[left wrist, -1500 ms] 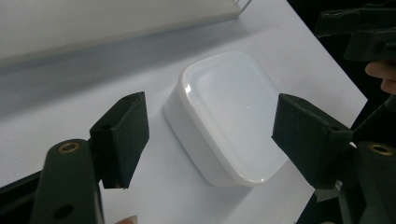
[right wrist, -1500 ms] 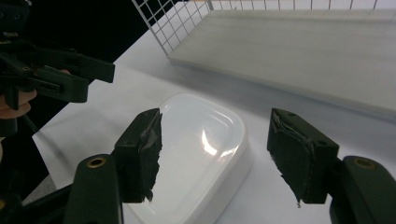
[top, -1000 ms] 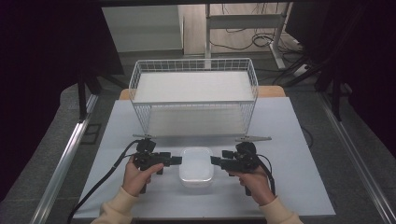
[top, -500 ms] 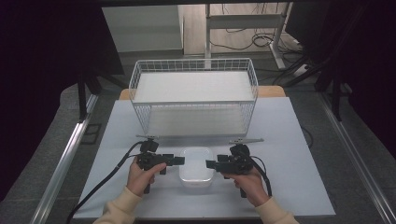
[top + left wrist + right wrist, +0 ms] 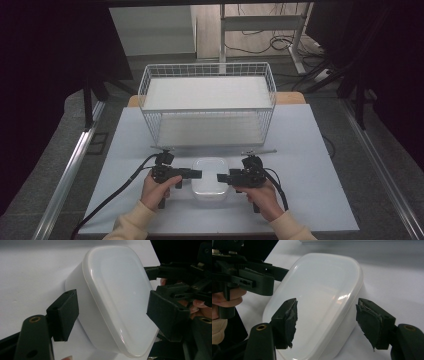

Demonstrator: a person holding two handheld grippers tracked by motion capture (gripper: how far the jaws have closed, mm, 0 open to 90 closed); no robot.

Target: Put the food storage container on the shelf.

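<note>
The white tabletop [image 5: 310,150] carried a white wire basket [image 5: 207,107] at its far side, standing empty, with a thin pen-like stick [image 5: 258,151] lying just in front of the basket's right corner. Nearer the person, midway between the two hands, sat a white lidded plastic container [image 5: 210,181], upright on the tabletop and apart from the basket.

The left gripper [image 5: 196,174] reached in from the container's left and the right gripper [image 5: 222,177] from its right, each pointed at the container's side. In the left gripper view the left gripper [image 5: 111,308] had its jaws spread wide, one on each side of the container [image 5: 117,297] and neither pad pressing on it. In the right gripper view the right gripper [image 5: 325,321] was likewise spread apart, its worn pads flanking the container [image 5: 317,302] without contact; the left gripper [image 5: 263,281] showed beyond it.

The step appeared to be a two-handed grasp of the container, probably to lift it toward the basket. To do it well, both grippers would want to slide in level, with pads below the lid's rim, on the body rather than the lid, and shut together with even pressure, since the smooth sides could slip or the lid could pop off
</note>
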